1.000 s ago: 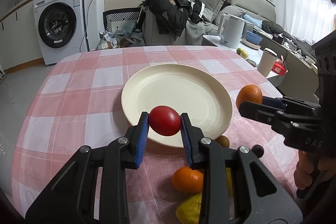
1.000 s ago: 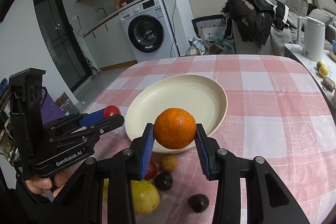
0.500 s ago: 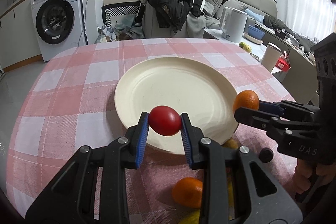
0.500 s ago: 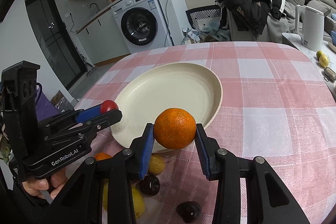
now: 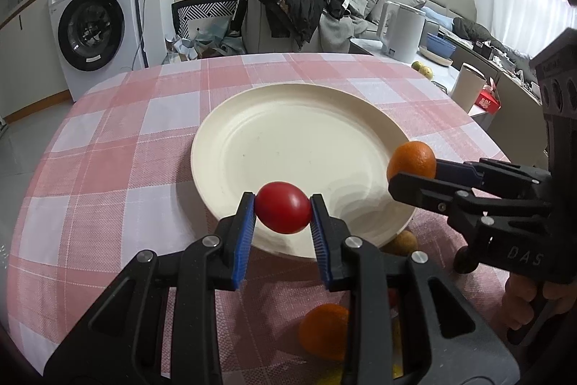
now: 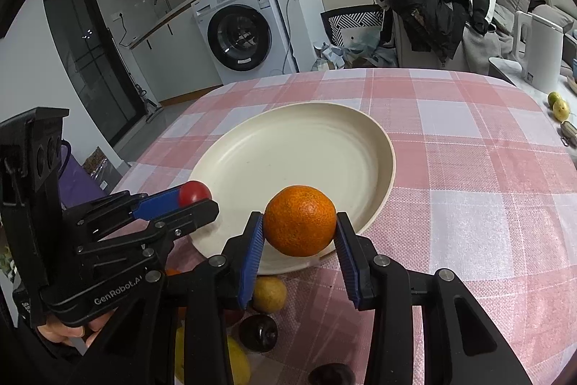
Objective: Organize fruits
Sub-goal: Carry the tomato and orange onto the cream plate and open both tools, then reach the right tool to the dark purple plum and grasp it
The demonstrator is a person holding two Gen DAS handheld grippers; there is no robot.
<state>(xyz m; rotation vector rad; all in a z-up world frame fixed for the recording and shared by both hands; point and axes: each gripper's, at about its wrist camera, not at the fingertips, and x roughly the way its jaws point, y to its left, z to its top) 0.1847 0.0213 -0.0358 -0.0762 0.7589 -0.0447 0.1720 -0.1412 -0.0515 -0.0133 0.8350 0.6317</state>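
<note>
2 grippers over plate (image 5: 252,118): left gripper (image 5: 283,210) clamps tomato (image 5: 283,207), right gripper (image 6: 299,230) clamps orange (image 6: 300,221).

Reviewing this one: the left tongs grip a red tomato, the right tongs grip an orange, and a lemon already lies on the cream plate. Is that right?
Not quite. The plate holds no fruit yet, as the left wrist view shows; the yellowish fruit lies on the tablecloth near its rim. The rest stands: left tongs grip the red tomato, right tongs grip the orange.

Two wrist views, close, angled down (shared plate (image 5: 230,147))
</note>
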